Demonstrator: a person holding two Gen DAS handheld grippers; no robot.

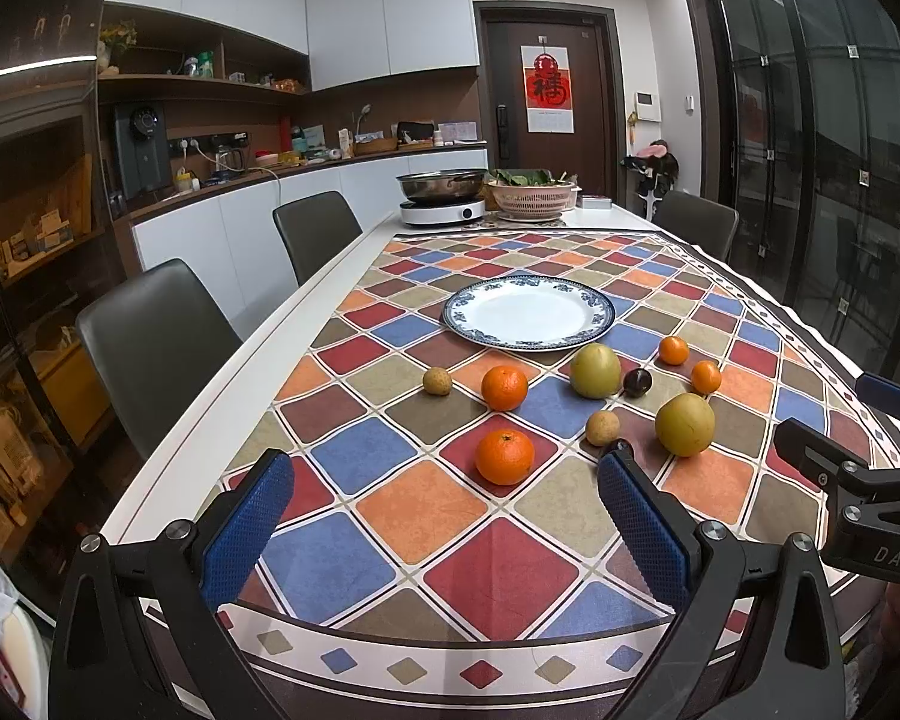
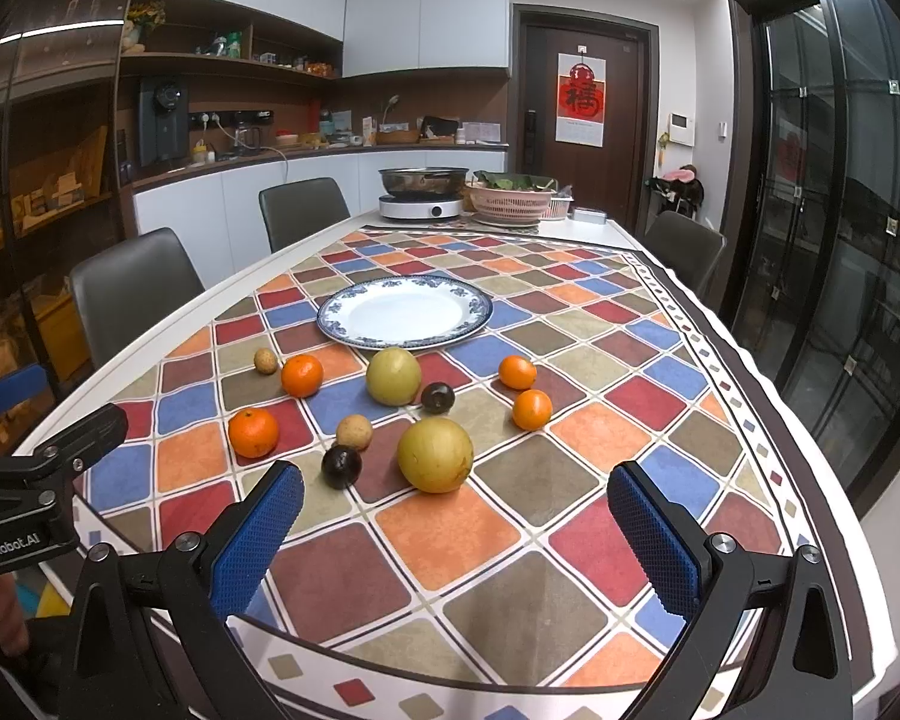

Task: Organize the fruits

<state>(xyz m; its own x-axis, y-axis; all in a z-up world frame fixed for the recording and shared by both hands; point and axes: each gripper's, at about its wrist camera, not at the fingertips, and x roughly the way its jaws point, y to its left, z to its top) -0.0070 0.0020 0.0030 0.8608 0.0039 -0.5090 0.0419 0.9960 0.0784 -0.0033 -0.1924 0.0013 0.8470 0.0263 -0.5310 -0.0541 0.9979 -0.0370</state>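
Observation:
Several fruits lie loose on the checked tablecloth in front of a white plate with a blue rim point(image 1: 528, 285) point(image 2: 405, 294). Nearest my left gripper point(image 1: 444, 471) is an orange point(image 1: 504, 456); that gripper is open and holds nothing. A second orange point(image 1: 504, 387), two yellow-green round fruits point(image 1: 595, 370) point(image 1: 685, 424) and a dark plum point(image 1: 636, 382) lie beyond. My right gripper point(image 2: 456, 507) is open and holds nothing, just short of a yellow-green fruit point(image 2: 435, 455), with a dark plum point(image 2: 341, 466) beside its left finger point(image 2: 258, 534).
Two small oranges point(image 2: 517, 372) point(image 2: 532, 409) and small brown fruits point(image 2: 354, 432) point(image 2: 265, 360) also lie on the cloth. At the table's far end stand a hotplate with a steel pot point(image 1: 441, 183) and a pink basket of greens point(image 1: 531, 195). Grey chairs point(image 1: 150, 342) line the left side.

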